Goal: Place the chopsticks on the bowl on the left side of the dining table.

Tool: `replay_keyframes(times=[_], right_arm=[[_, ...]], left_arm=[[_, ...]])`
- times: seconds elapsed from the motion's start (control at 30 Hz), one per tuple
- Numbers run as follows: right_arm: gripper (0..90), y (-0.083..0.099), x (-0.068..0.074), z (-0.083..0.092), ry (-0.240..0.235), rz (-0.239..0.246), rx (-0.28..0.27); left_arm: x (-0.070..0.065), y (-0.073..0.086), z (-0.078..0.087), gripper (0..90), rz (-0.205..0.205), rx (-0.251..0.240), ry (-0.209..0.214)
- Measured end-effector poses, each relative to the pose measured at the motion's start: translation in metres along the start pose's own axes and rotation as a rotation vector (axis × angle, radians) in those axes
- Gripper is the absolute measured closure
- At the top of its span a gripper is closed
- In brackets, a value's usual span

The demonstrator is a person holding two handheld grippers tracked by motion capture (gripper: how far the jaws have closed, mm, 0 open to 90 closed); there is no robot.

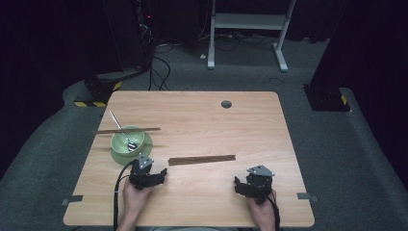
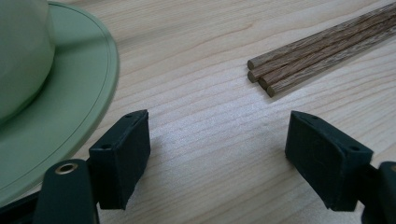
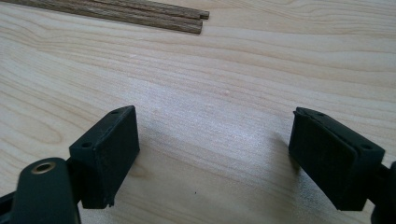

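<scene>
High view: left tongs [image 1: 153, 174] and right tongs [image 1: 242, 185] low over table [image 1: 202, 120], both spread apart, near chopsticks [image 1: 202, 160].

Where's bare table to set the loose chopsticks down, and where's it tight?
Free: the whole right half of the table past the chopstick bundle, and the far strip around the grey grommet. Also the near strip between the left gripper and right gripper. Crowded: the left side, where the green bowl with its spoon, a plate and another chopstick pair sit together.
</scene>
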State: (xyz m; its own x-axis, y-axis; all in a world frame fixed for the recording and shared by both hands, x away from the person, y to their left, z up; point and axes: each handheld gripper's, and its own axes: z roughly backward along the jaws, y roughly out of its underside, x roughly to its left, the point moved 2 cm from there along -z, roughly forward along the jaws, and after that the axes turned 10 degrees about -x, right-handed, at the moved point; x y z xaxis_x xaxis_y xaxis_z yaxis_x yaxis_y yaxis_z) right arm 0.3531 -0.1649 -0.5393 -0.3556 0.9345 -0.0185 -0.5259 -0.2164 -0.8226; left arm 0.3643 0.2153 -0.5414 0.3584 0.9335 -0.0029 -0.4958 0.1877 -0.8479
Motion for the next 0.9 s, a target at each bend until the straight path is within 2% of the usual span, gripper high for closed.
replay_keyframes(times=[0.9], right_arm=[[15.7, 0.0001, -0.0001, 0.0, -0.001, 0.0, 0.001]], left_arm=[[-0.0017, 0.0009, 0.001, 21.6, 0.013, 0.0, -0.018]])
